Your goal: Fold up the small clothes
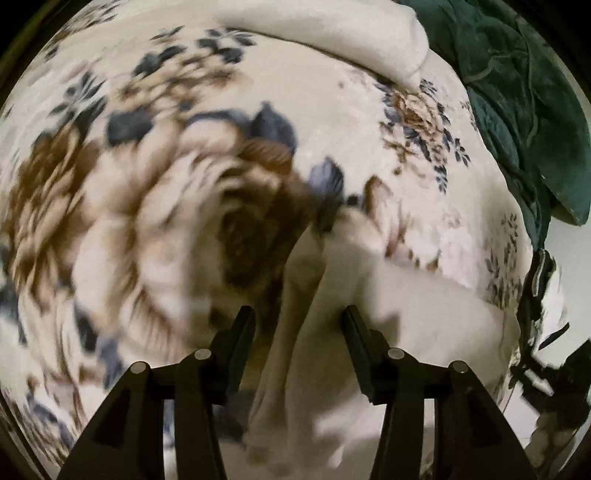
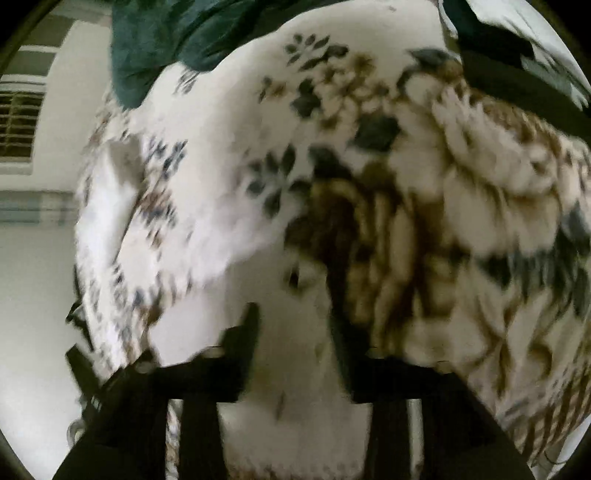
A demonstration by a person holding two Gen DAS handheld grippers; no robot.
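A floral blanket (image 1: 110,206) covers the bed; a cream garment (image 1: 332,332) lies on it. Left gripper (image 1: 299,314) and right gripper (image 2: 291,314) gape, straddling cloth unclamped. Best pinch edges squarely before lifting.

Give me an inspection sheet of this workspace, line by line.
Surface: floral blanket, cream with brown and blue flowers.
Job's things: cream garment lying between the left gripper's fingers, bunched; blurred.
Clutter: dark green cloth heaped at the blanket's edge; rolled white cloth at the far side.
Grippers: left gripper open over the garment; right gripper open, pale fabric between its fingers.
Cables: nothing seen.
Surroundings: white wall and a slatted window blind.
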